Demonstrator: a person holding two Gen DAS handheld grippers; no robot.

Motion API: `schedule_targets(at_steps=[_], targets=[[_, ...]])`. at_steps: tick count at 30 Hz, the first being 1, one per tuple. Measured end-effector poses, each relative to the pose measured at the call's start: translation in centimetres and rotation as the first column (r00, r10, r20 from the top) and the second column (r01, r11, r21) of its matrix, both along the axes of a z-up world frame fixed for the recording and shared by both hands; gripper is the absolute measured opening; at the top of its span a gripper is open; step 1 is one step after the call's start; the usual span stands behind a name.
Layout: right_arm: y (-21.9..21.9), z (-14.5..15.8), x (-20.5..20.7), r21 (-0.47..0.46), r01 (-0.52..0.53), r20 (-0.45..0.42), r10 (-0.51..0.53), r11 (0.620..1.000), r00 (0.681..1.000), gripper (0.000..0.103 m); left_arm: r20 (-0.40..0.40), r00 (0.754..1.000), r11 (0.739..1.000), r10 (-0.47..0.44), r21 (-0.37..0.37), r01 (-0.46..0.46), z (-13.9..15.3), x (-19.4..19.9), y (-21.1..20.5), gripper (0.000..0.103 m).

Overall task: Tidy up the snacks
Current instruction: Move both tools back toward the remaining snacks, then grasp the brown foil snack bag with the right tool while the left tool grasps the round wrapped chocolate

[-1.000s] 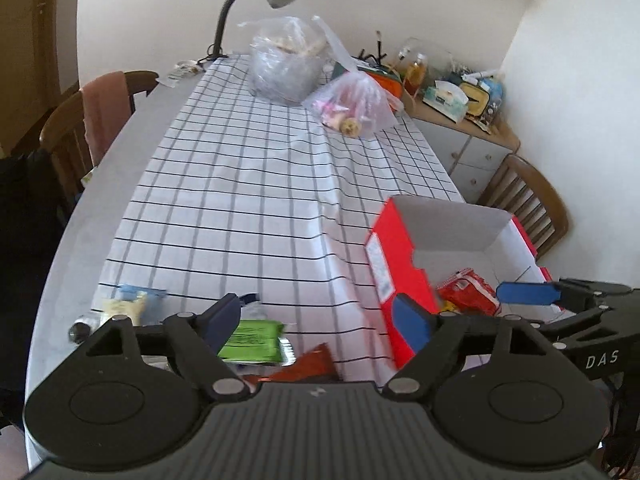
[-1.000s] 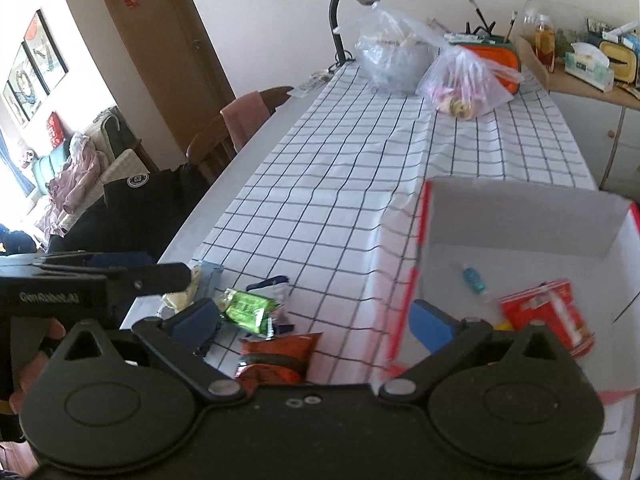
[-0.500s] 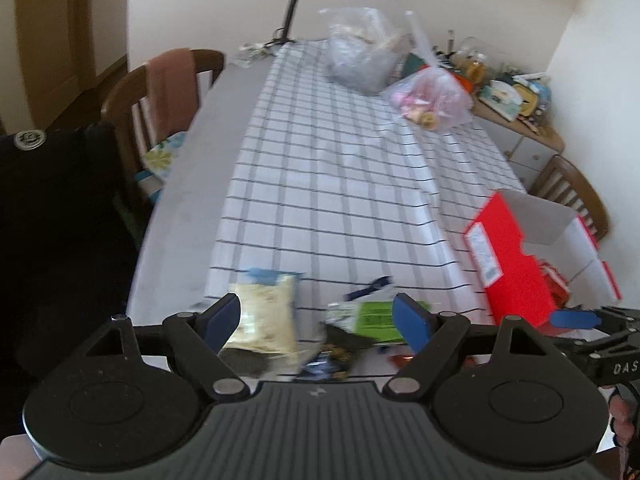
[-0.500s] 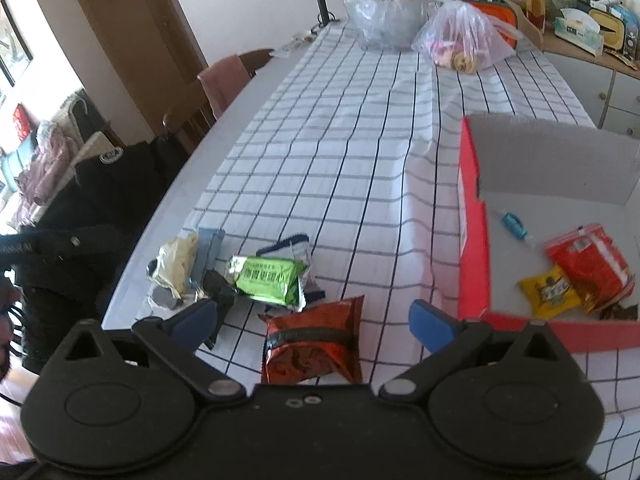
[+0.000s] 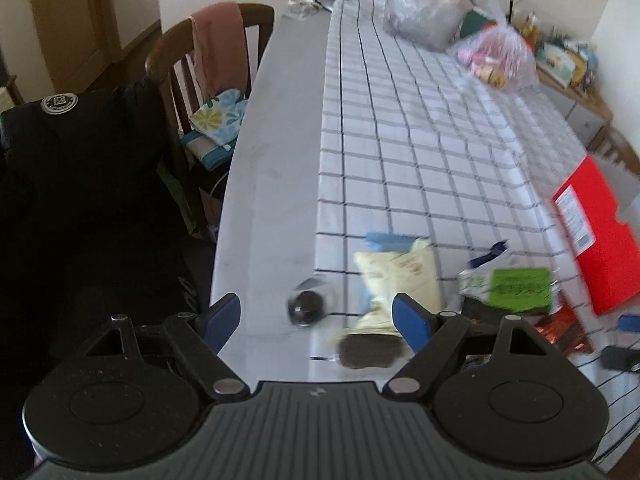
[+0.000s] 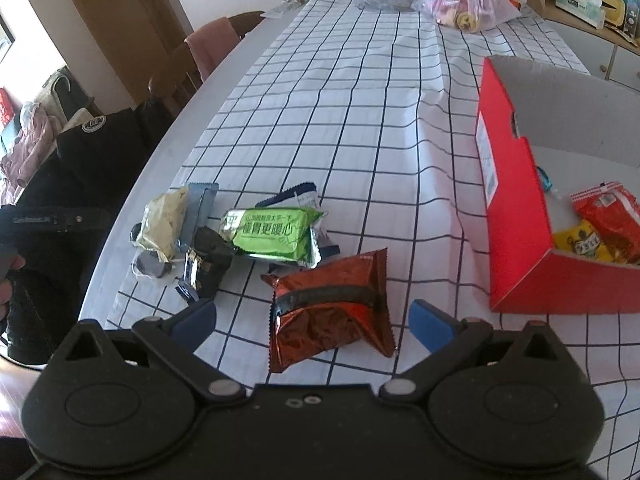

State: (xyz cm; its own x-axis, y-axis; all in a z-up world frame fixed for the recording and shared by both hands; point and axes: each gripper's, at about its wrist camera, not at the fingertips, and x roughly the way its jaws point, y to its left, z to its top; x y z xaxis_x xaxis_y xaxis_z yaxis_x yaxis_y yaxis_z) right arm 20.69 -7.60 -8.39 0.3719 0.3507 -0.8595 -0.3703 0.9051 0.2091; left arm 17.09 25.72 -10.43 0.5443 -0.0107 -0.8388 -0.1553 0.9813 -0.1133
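Note:
Loose snacks lie near the table's front left edge: a green packet [image 6: 276, 236], a reddish-brown packet [image 6: 332, 312], a pale yellow packet [image 6: 160, 220] and a small dark packet [image 6: 208, 264]. My right gripper [image 6: 314, 320] stands open low over the reddish-brown packet, which lies between its fingers untouched. My left gripper [image 5: 316, 320] is open above a small dark round snack [image 5: 306, 308], beside the yellow packet [image 5: 400, 276]. The open red box [image 6: 516, 208] on the right holds a red packet [image 6: 612, 216] and a yellow one [image 6: 580, 244].
Clear plastic bags [image 6: 464, 4] and a lamp base stand at the far end of the checked tablecloth [image 6: 360, 100]. A wooden chair [image 5: 208, 52] with a pink cloth and a dark jacket [image 5: 80, 184] flank the table's left edge. A cluttered sideboard is at the back right.
Both grippers sank and swung left, away from the red box toward the loose snacks. The right one came over the reddish-brown packet, the left one reached the table's left edge. Both stayed open.

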Motion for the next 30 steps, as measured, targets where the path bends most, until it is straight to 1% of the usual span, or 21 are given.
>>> schedule_targets(at_steps=[2, 8, 13, 14, 17, 22, 24, 26, 28, 30], targets=[[0.2, -0.5, 0.1, -0.017, 0.002, -0.01, -0.002, 1.0, 1.0, 0.103, -0.023, 0.999, 0.999, -0.025, 0.024, 0.025, -1.1, 0.6, 0.3, 0.083], [0.8, -1.6, 0.2, -0.035, -0.004, -0.038, 0.003, 0.999, 0.999, 0.103, -0.087, 0.992, 0.995, -0.087, 0.035, 0.09, -3.8, 2.3, 0.3, 0.083], [1.0, -2.3, 0.5, -0.053, -0.002, -0.052, 0.0, 0.999, 0.999, 0.102, -0.105, 0.987, 0.992, -0.118, 0.039, 0.123, -4.9, 3.2, -0.1, 0.082], [1.1, -2.5, 0.6, -0.056, -0.001, -0.053, -0.002, 0.998, 0.999, 0.102, -0.106, 0.988, 0.992, -0.116, 0.036, 0.121, -5.0, 3.4, 0.0, 0.079], [1.3, -2.9, 0.8, -0.07, 0.0, -0.054, -0.004, 0.998, 0.999, 0.102, -0.113, 0.987, 0.993, -0.113, 0.034, 0.117, -5.4, 3.7, 0.0, 0.067], [2.0, -3.3, 0.9, -0.096, -0.025, -0.046, 0.021, 0.995, 0.999, 0.102, -0.117, 0.987, 0.992, -0.114, 0.045, 0.12, -5.8, 3.9, -0.3, 0.066], [2.3, -3.6, 1.1, -0.115, -0.033, -0.038, 0.028, 0.993, 0.999, 0.102, -0.121, 0.987, 0.992, -0.11, 0.05, 0.116, -6.0, 4.0, -0.4, 0.06], [2.6, -3.9, 1.3, -0.129, -0.04, -0.032, 0.036, 0.991, 0.999, 0.102, -0.115, 0.987, 0.991, -0.109, 0.06, 0.116, -6.0, 3.9, -0.5, 0.059], [2.9, -4.2, 1.6, -0.145, -0.051, -0.028, 0.048, 0.988, 0.998, 0.101, -0.111, 0.988, 0.991, -0.108, 0.065, 0.116, -5.9, 3.8, -0.6, 0.054], [3.2, -4.5, 1.8, -0.162, -0.062, -0.025, 0.059, 0.985, 0.998, 0.1, -0.106, 0.988, 0.99, -0.11, 0.082, 0.119, -5.9, 3.7, -0.8, 0.046]])
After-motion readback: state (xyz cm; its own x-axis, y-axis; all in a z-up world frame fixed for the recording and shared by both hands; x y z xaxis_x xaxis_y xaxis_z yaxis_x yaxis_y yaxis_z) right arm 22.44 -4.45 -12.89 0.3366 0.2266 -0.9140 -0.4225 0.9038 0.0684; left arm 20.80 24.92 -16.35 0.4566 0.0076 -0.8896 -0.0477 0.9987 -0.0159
